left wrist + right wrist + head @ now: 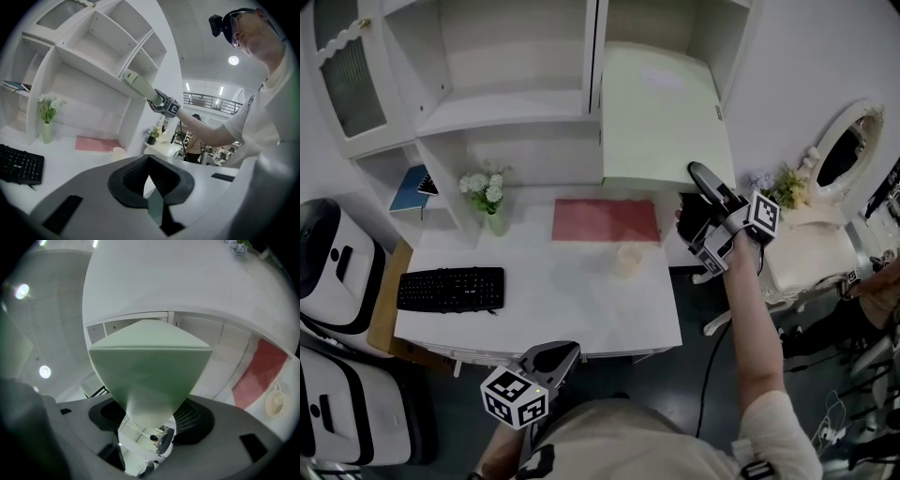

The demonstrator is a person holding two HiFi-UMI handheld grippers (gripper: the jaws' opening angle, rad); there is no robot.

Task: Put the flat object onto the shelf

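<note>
Right gripper point(152, 414) is clamped on the near edge of the green panel point(661, 117). Panel is raised and tilted, its far edge at the right bay of the white shelf unit point(506, 111); probably not resting there yet. Left gripper point(149, 161) sits low and near, jaws together, empty. Lift is done; seating and release remain.

The head view looks steeply down on the white counter point(581, 309) and white shelf unit point(506, 117). The left gripper view faces across the counter from its front. The right gripper view tilts upward, close against the pale green flat board point(150, 371). All share the pink rectangular mat point(605, 220).
</note>
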